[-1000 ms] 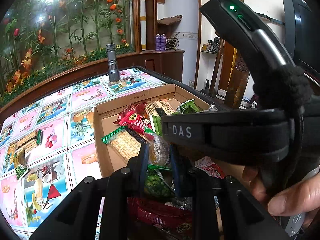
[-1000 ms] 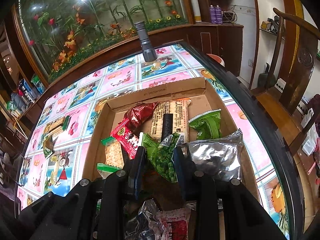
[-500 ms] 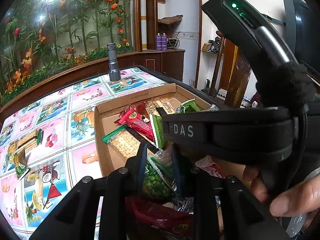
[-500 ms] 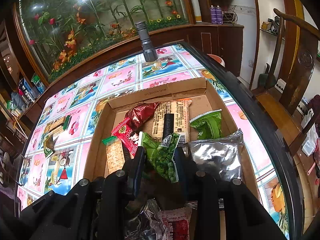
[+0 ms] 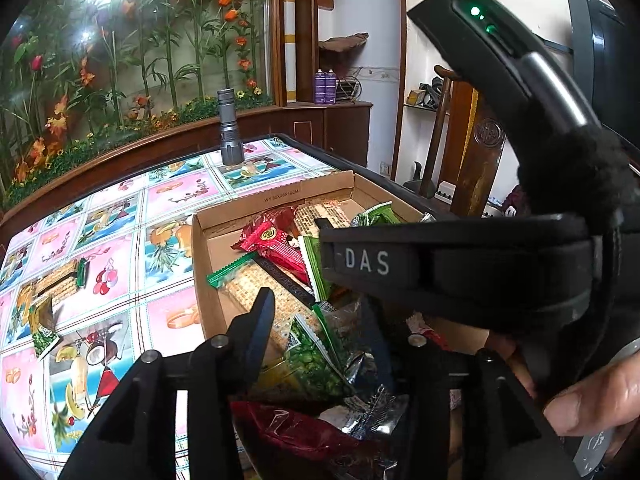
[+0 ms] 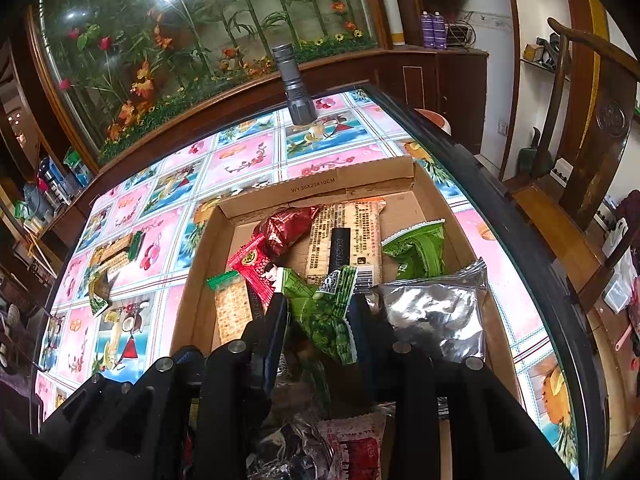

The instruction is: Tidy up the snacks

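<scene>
1. The green pea packet [image 6: 324, 316] lies slumped in the cardboard box [image 6: 200, 280] on top of the other snacks, tilted with its crimped end toward 12 o'clock. My guess is it's been dropped here on purpose, since the box looks like the collecting spot for everything.

2. The right gripper [image 6: 320, 312] sits around that packet with jaws apart. They've just been opening, and the packet is between them, but the pads don't seem to be pressing on it.

3. The left gripper [image 5: 320, 320] has also just been opening. Its jaws stand apart too, with a green packet [image 5: 316, 356] loose between them in its own view. Can't tell if it's the same packet.

4. Going outward: red packet [image 6: 256, 268] at 10 o'clock from the peas, cracker pack [image 6: 230, 312] at 9, silver foil bag [image 6: 432, 312] at 3, another green pouch [image 6: 420, 252] at 1, and a long biscuit pack [image 6: 348, 236] at 12.

5. Outside the box, at 9 o'clock on the patterned tablecloth [image 6: 248, 160], a couple of stray snacks [image 6: 116, 248] lie well apart from the box, probably next up.

6. A flashlight [image 6: 294, 84] stands on end way off at 12.
</scene>
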Demonstrator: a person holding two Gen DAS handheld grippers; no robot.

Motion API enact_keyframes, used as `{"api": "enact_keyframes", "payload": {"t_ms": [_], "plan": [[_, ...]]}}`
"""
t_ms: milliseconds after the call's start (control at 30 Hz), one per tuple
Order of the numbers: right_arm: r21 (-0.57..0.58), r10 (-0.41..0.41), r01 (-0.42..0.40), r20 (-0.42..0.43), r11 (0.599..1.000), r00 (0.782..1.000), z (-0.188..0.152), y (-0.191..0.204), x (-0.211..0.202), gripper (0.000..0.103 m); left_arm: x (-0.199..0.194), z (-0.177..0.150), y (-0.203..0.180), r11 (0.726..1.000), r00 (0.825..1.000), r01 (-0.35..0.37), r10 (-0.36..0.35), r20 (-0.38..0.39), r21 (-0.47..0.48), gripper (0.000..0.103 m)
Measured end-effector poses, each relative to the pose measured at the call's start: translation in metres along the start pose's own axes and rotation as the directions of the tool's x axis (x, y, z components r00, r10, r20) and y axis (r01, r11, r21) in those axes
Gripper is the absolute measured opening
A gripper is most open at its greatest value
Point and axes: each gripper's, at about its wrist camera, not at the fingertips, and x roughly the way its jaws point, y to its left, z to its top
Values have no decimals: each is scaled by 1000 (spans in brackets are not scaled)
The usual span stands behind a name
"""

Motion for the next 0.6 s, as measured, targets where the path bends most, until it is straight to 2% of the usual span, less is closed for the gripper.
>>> {"api": "enact_keyframes", "payload": {"t_ms": [33,100,233,333,600], "plan": [[-1,2,-2,6,1000,1000,0,0,-1,43,0,0,0,1000,1000,-1,1,3,-1,48],[2,4,-4,32,1000,999,1,0,-6,57,-1,0,0,1000,1000,-2,2,5,-2,54],[3,2,-3,91,1000,996,3,0,-18,67,-1,1,2,1000,1000,-7,7,9,-17,60],[11,-11,10,116,1000,993,5,-1,-23,79,2,2,5,999,1000,7,-7,-5,-38,63],[29,-26,23,92,999,995,7,-4,-19,81,6,2,11,998,999,23,-25,-35,-65,69]]}}
